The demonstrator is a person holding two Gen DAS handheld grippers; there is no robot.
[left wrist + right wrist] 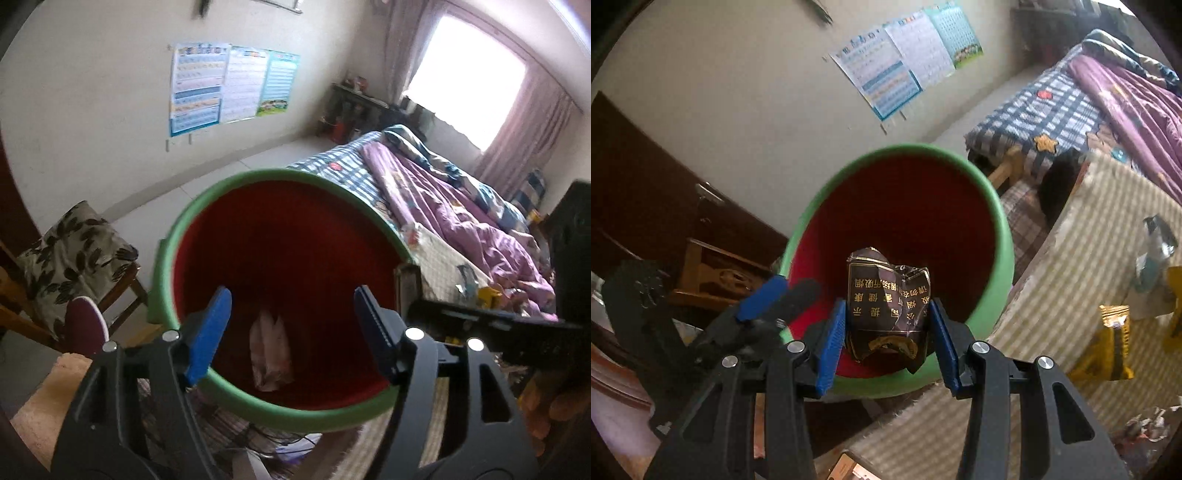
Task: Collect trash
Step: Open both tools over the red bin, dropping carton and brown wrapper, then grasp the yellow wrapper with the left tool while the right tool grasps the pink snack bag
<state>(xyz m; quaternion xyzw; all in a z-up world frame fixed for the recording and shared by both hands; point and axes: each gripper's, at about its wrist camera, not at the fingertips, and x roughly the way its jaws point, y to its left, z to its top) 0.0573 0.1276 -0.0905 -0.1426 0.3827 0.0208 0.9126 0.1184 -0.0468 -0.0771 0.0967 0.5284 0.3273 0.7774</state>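
Observation:
A bin with a green rim (258, 175) and a red inside stands beside the table. My left gripper (291, 306) hangs open over its mouth with nothing between the blue fingers. Below it, inside the bin, is a pale pink wrapper (271, 354). In the right wrist view my right gripper (888, 321) is shut on a crushed dark brown cigarette pack (886, 295) with gold characters, held over the near side of the bin (1004, 229). The left gripper (786, 291) shows at the bin's left rim.
A table with a striped cloth (1071, 258) lies to the right, bearing a yellow snack wrapper (1108, 347), a clear plastic wrapper (1156, 251) and crumpled paper (1148, 424). A bed (443, 206) stands behind, and a leaf-patterned chair (70, 251) and a dark cabinet (646, 184) on the left.

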